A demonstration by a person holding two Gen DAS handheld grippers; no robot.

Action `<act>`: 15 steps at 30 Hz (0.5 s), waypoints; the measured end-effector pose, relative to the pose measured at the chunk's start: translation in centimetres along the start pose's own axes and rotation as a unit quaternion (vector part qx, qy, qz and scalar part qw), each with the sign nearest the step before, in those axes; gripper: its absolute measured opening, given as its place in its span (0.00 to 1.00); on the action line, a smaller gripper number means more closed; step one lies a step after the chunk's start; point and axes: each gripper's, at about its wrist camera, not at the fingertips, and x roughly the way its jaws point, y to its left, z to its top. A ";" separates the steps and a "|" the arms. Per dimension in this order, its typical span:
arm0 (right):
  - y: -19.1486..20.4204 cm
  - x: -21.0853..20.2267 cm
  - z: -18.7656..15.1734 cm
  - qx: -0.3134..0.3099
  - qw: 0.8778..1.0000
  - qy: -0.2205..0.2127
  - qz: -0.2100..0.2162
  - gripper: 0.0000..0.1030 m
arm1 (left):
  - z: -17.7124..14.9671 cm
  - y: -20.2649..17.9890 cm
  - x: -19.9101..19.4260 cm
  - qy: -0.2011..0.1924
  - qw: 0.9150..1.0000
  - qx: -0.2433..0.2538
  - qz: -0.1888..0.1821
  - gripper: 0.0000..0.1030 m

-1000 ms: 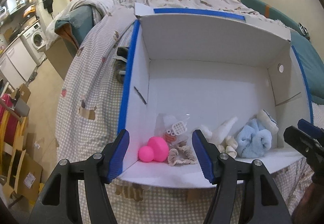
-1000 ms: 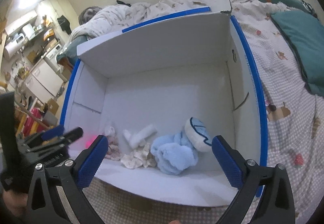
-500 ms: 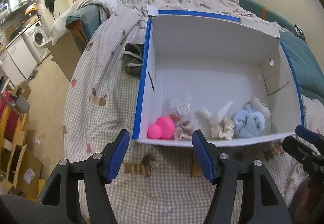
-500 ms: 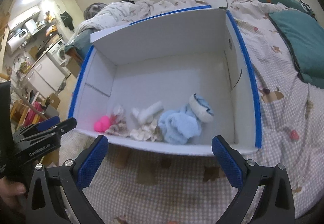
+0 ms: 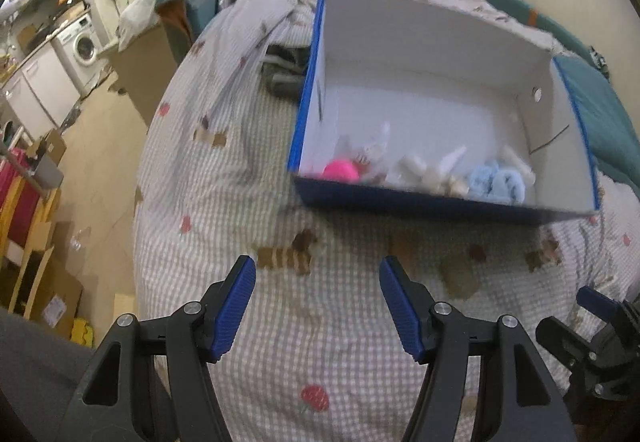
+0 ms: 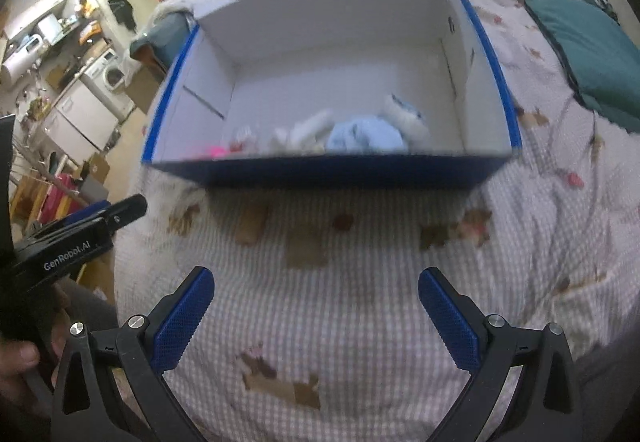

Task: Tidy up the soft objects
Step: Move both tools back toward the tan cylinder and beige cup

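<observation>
Jaws apart, empty; box (image 6: 328, 172) lies crosswise, opening upward.

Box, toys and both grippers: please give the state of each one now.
Box: open, no lid, on the bed.
Pink toy: inside the box, by its near wall.
Blue cloth: bunched, inside the box.
Left gripper: open, empty.
Right gripper: open, empty.

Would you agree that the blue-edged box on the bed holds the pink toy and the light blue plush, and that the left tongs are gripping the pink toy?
Not quite: the left tongs are open and empty over the checked bedspread, as the left wrist view shows. The pink toy and light blue plush do lie in the box.
</observation>
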 end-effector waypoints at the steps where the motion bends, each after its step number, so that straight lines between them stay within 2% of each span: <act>1: -0.1 0.3 -0.2 0.003 1.000 0.007 -0.005 1.00 | -0.3 0.0 0.4 0.013 1.000 0.000 0.000 0.60; 3: -0.3 0.8 -0.5 0.008 1.000 0.019 -0.012 1.00 | -1.2 -0.2 1.4 0.043 0.999 0.000 -0.007 0.60; 5: -0.4 1.3 -0.6 0.009 0.999 0.029 -0.009 1.00 | -1.6 -0.3 1.9 0.057 0.998 -0.001 -0.009 0.60; 9: -0.4 1.6 -0.3 0.007 1.000 0.028 -0.007 1.00 | -1.9 -0.7 2.1 0.061 0.998 0.003 -0.008 0.60; 15: 0.6 3.7 0.4 -0.007 0.999 0.050 -0.017 1.00 | -1.7 -1.0 2.6 0.074 0.997 -0.001 -0.015 0.60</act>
